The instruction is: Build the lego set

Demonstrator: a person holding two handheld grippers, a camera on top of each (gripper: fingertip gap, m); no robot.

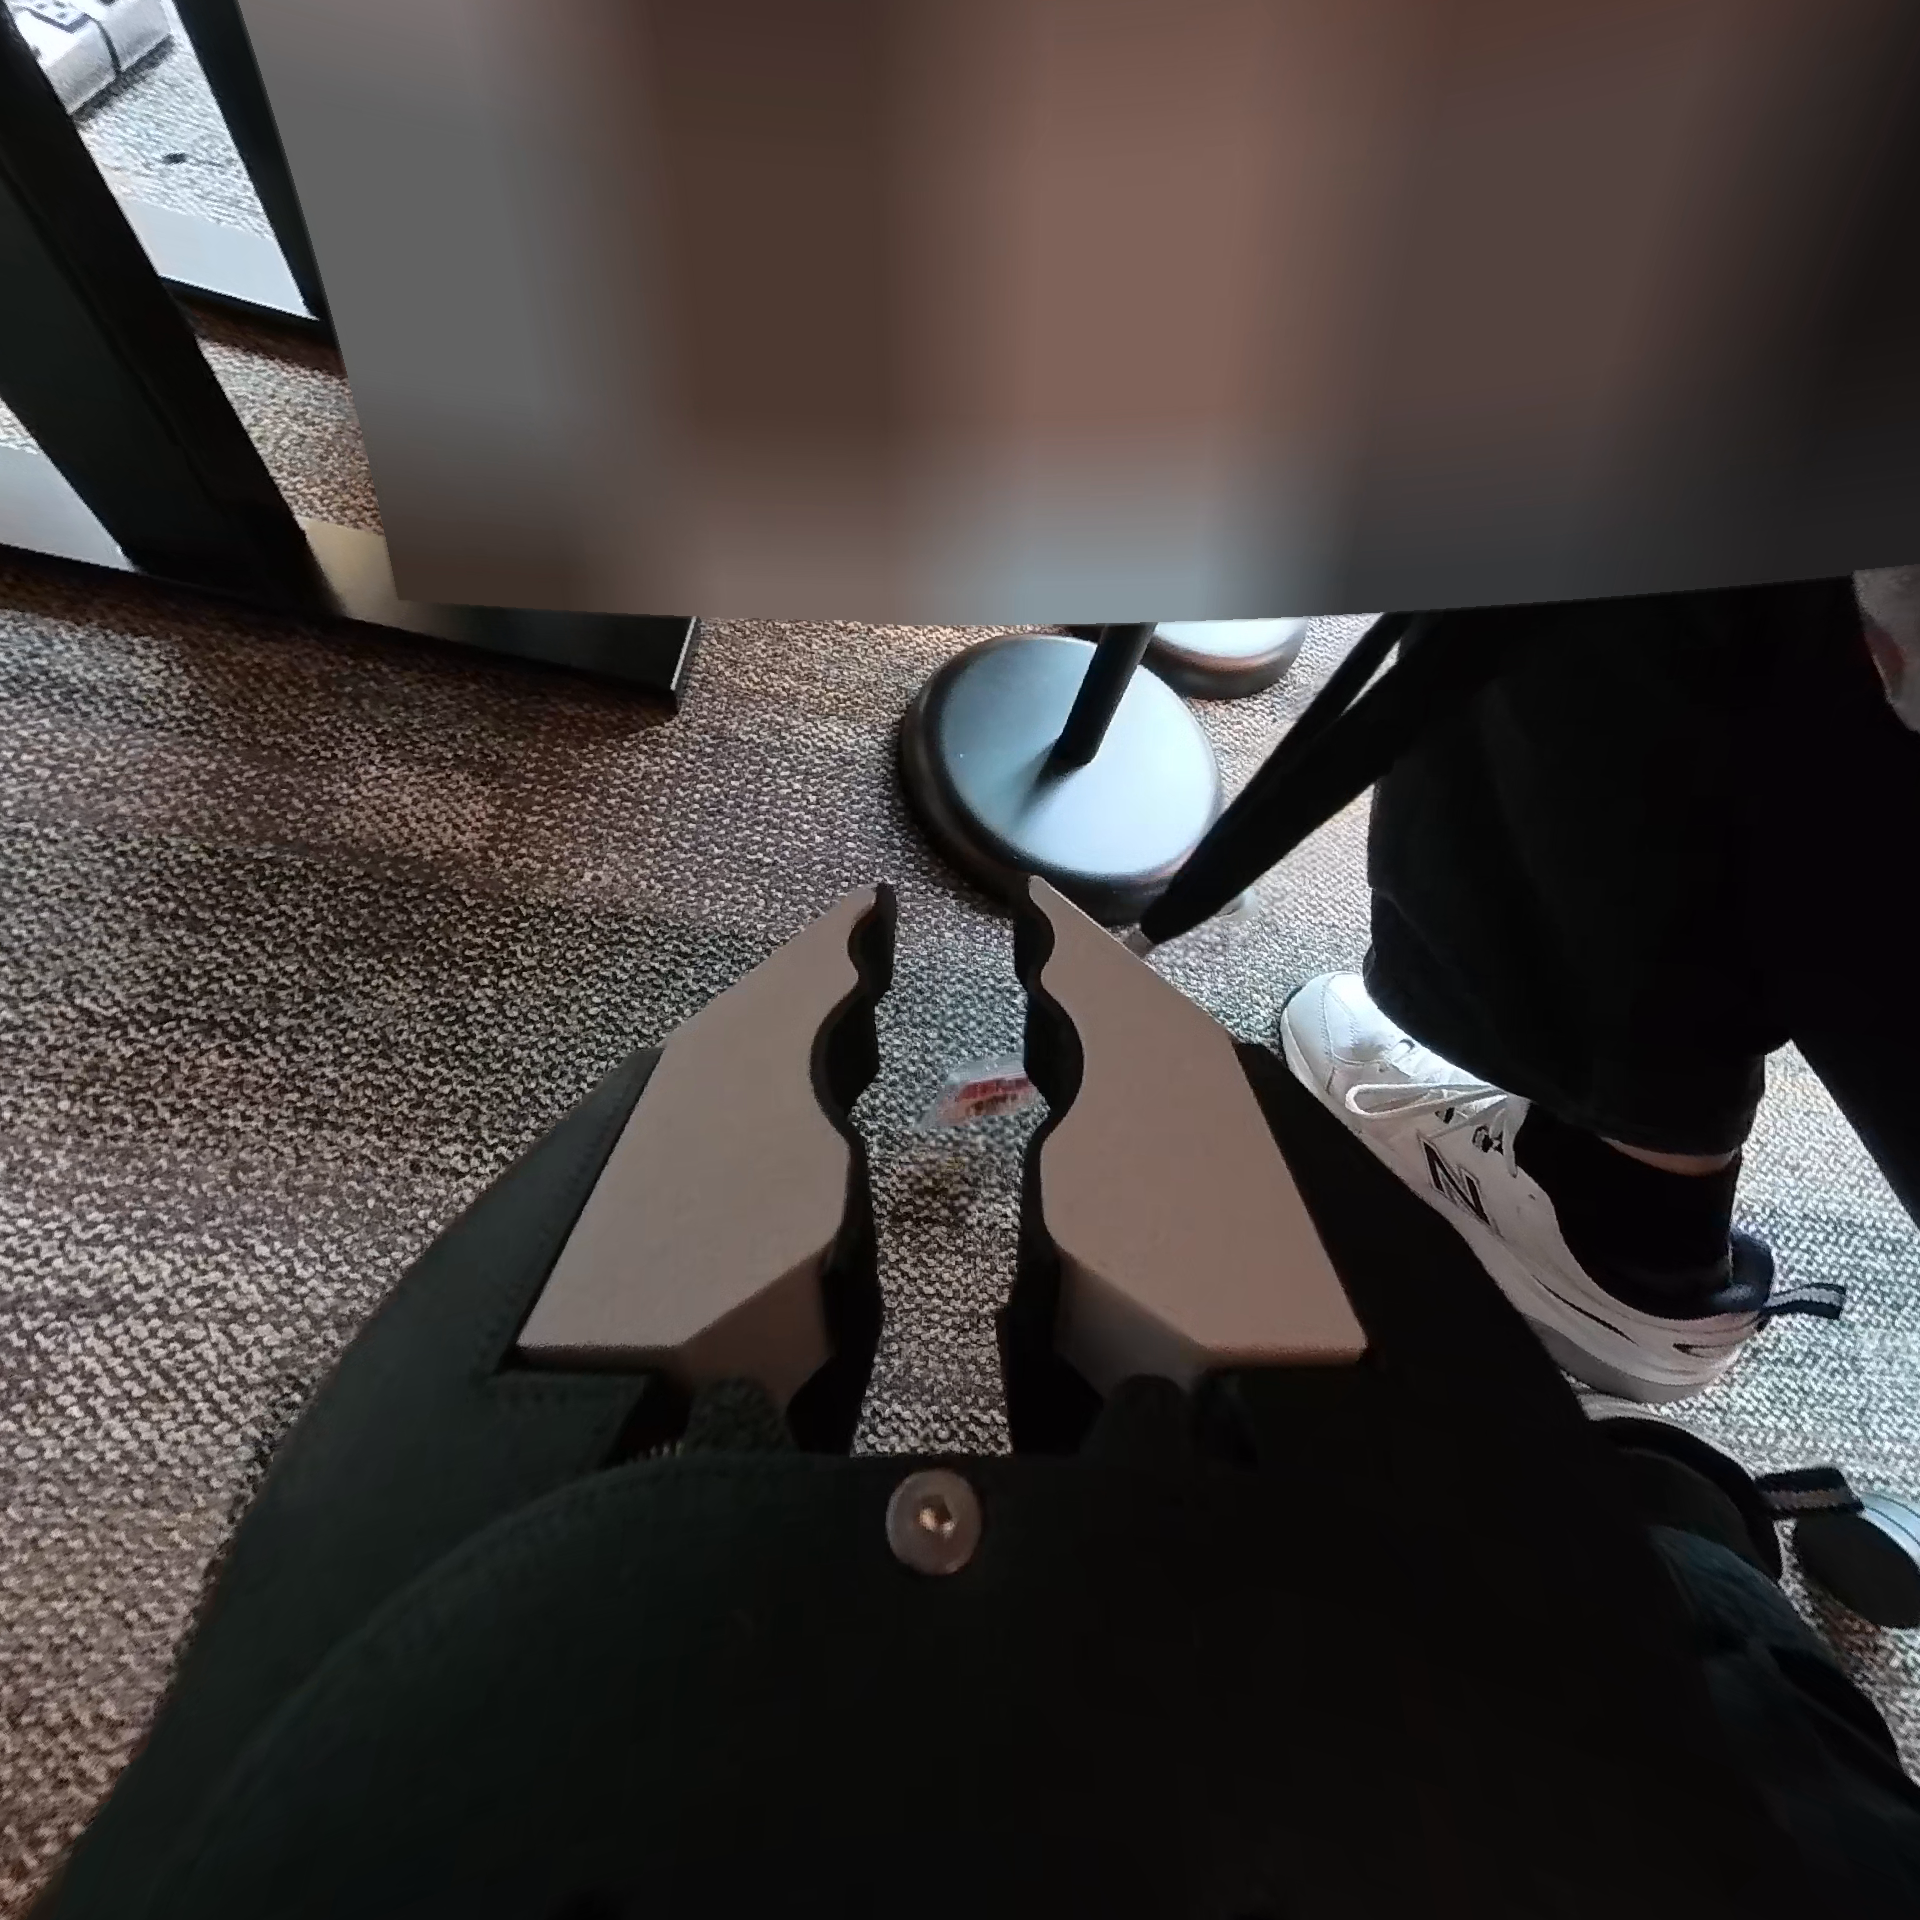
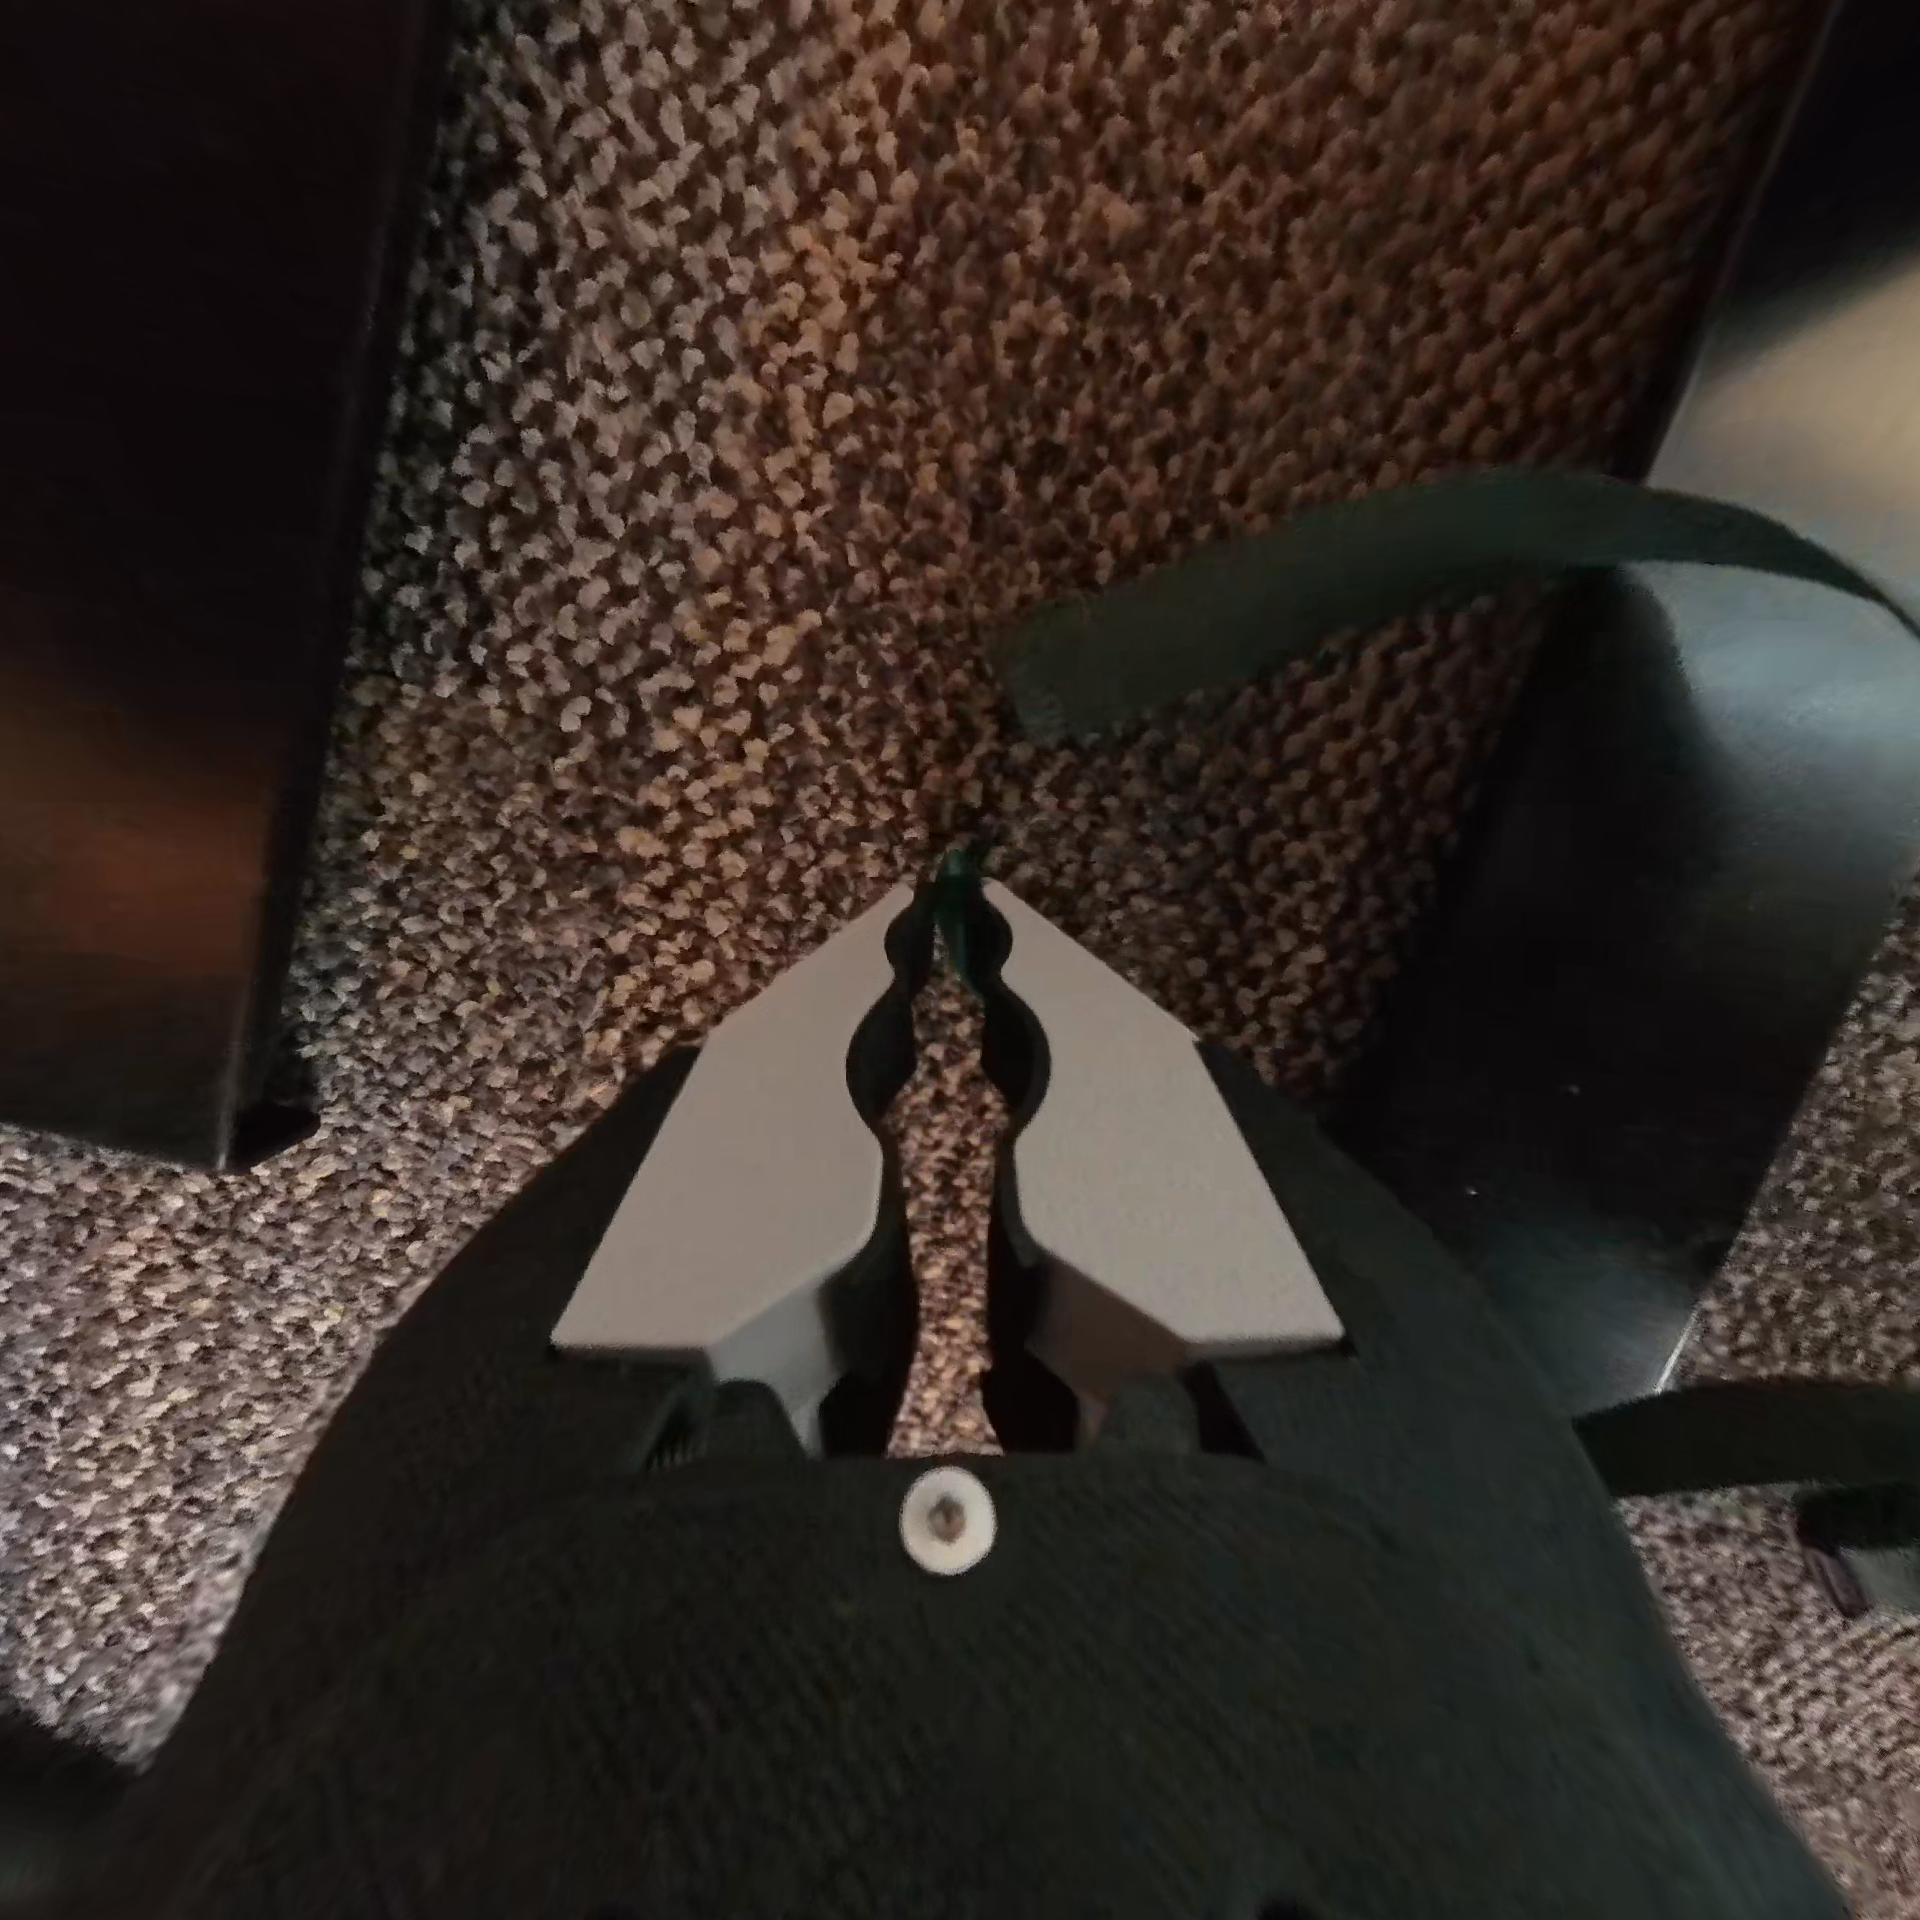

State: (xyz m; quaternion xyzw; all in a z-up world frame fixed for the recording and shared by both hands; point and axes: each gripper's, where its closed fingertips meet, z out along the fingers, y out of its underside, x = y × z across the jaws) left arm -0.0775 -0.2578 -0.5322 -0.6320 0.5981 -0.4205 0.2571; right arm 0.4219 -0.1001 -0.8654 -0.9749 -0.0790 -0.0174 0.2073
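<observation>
Both grippers point down at a speckled carpet; no lego model or table top shows. My left gripper is open and empty, held above the floor. A small clear wrapper with red print lies on the carpet, seen through the gap between its fingers. My right gripper is close to the carpet, and its tips are pinched on a small thin green piece. The shape of the green piece is too small and blurred to tell.
In the left wrist view a round stand base stands just ahead, a black table leg to the left, and a person's white sneaker and dark trouser leg to the right. In the right wrist view a black furniture leg stands left, with a dark strap and a dark metal foot right. The tips of one gripper are about 60 centimeters away from the tips of the other. The dark metal foot sits 11 centimeters or so from the ends of my right fingers.
</observation>
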